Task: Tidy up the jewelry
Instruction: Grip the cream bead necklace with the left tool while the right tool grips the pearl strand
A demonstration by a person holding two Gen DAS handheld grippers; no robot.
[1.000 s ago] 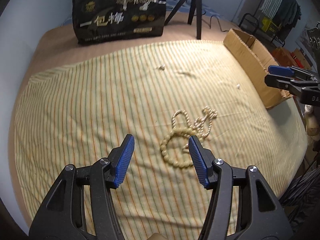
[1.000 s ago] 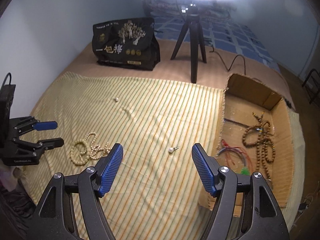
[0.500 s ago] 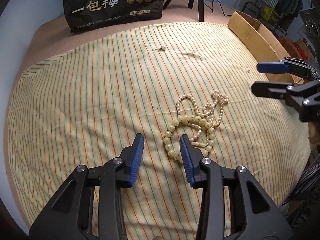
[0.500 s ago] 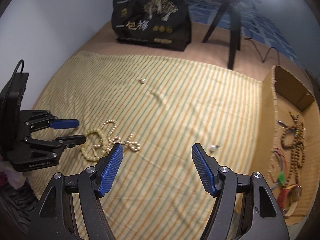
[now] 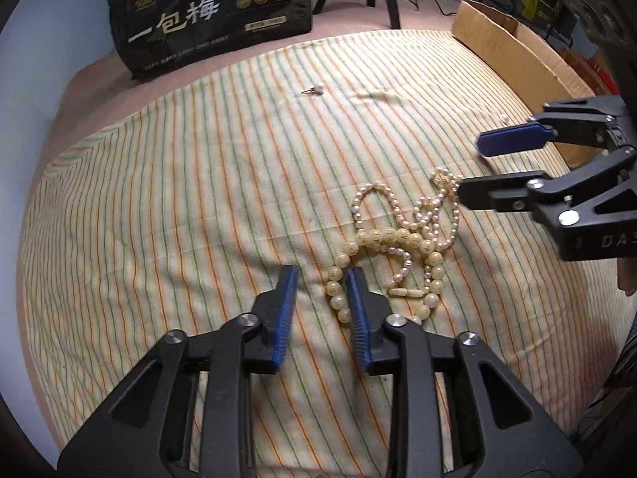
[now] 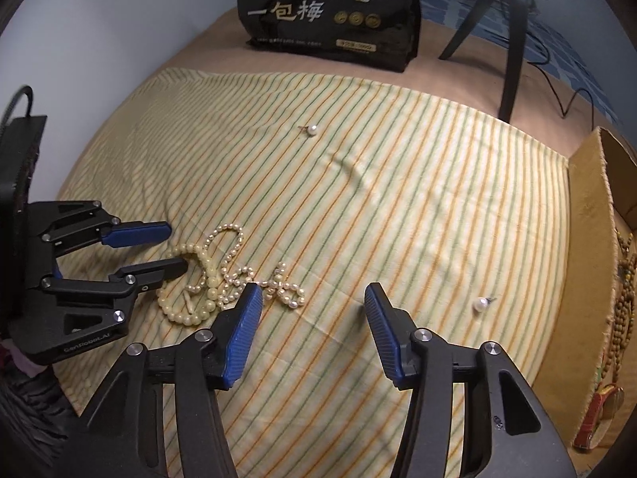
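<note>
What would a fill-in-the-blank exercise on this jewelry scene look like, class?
1. The left gripper is open, next to the large-bead ____.
2. The pearl necklace lies tangled with it on the ____ cloth.
3. The brown bead strings lie in the ____ box.
4. The right gripper is ____.

Answers: bracelet; striped; cardboard; open

We see dim, warm indoor light, soft tool shadows on the striped cloth (image 5: 167, 207), strong fisheye bending and dark vignette at the corners, sharp centre, slightly soft edges, no glare.
</note>
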